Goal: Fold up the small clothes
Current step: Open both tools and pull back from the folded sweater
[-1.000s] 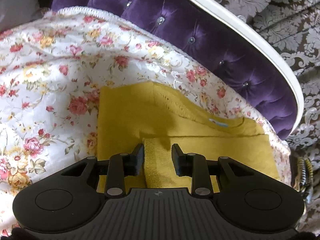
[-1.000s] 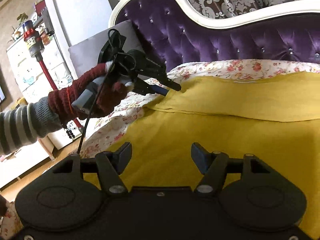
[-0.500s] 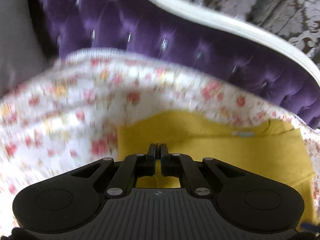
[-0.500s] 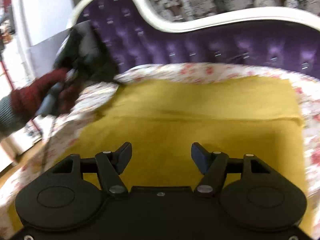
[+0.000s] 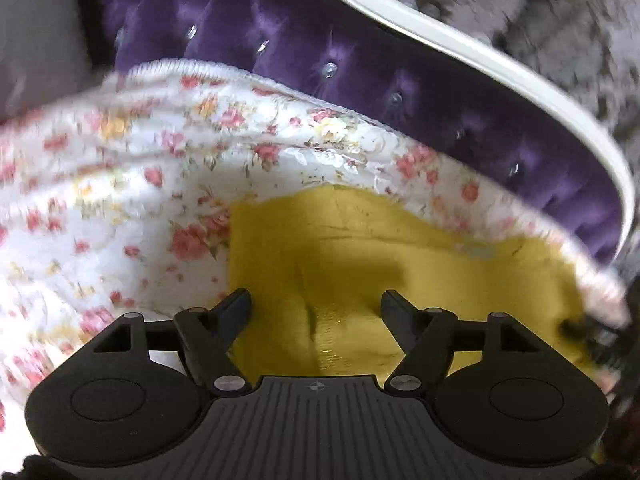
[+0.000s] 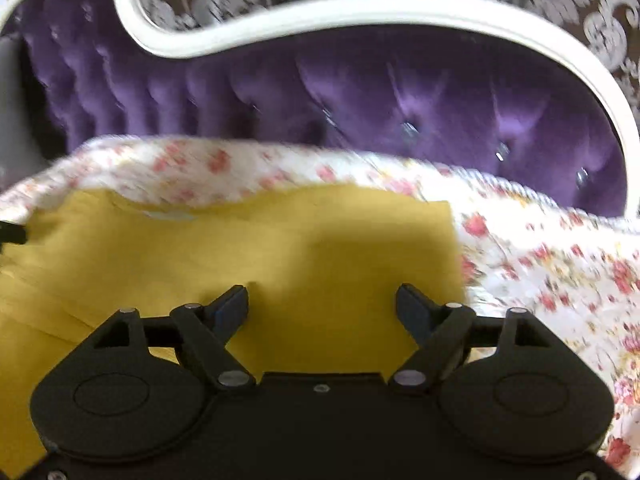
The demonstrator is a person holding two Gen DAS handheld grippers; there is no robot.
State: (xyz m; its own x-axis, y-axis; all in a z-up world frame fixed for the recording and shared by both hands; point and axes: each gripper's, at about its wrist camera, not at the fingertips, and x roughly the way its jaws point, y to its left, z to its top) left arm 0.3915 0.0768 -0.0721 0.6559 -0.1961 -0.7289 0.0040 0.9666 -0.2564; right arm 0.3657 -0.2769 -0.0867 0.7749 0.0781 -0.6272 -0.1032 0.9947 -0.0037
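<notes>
A mustard-yellow garment [image 5: 360,256] lies partly folded on a floral bedspread [image 5: 120,184]. My left gripper [image 5: 316,304] hovers over its left part, above a ribbed cuff [image 5: 332,340]; its jaws are opening and the pads press on nothing. In the right wrist view the same yellow garment [image 6: 240,248] fills the lower left, with its right edge just past the right finger. My right gripper [image 6: 322,300] stands over that right part, jaws opening wide, nothing gripped between them. Both views are blurred by motion.
A purple tufted headboard [image 6: 360,92] with a white frame [image 6: 360,8] rises behind the bed. Patterned grey wallpaper [image 5: 560,40] lies beyond it. Floral bedspread [image 6: 560,264] stretches to the right of the garment. A grey pillow [image 5: 36,40] sits at the far left.
My left gripper closed on the yellow cuff, then opened and let it go. My right gripper swung right toward the garment's right edge and widened; the person's gloved hand left its view.
</notes>
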